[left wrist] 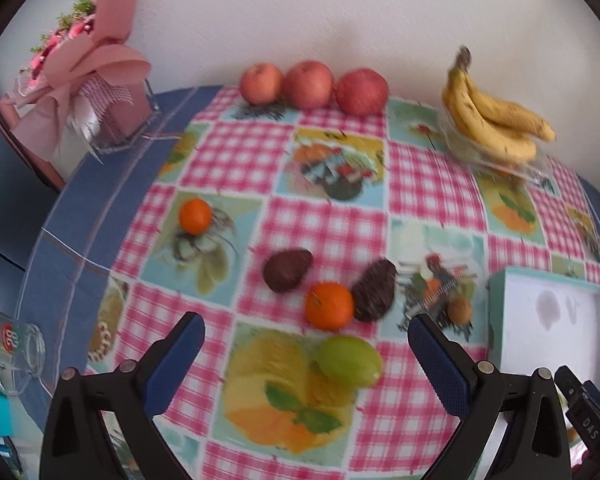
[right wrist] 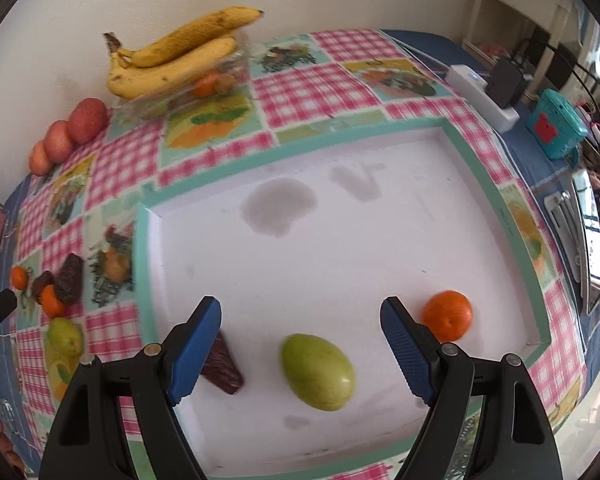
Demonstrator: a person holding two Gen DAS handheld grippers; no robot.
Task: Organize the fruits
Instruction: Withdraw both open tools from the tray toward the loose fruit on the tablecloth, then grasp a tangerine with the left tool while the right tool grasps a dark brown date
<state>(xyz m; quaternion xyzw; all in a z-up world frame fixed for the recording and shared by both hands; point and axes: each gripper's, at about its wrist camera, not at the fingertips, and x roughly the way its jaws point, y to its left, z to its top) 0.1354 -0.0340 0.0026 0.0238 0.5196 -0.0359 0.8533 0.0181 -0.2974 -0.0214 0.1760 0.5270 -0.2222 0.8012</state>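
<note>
My left gripper (left wrist: 306, 332) is open above the checked cloth, empty. Just ahead of it lie a green fruit (left wrist: 349, 361), an orange (left wrist: 329, 306), and two dark avocados (left wrist: 287, 271) (left wrist: 375, 295). A second orange (left wrist: 195, 216) sits further left. My right gripper (right wrist: 300, 320) is open over the white tray (right wrist: 496, 200). In the tray lie a green fruit (right wrist: 318, 372) between the fingers, an orange (right wrist: 447, 315) to the right, and a dark avocado (right wrist: 222, 368) partly behind the left finger.
Three apples (left wrist: 312, 86) line the wall at the back. Bananas (left wrist: 496, 120) rest on a clear dish. A pink bouquet (left wrist: 84, 80) stands at the back left and a glass mug (left wrist: 16, 348) lies at the left edge. A power strip (right wrist: 484, 92) and teal box (right wrist: 556, 124) sit beyond the tray.
</note>
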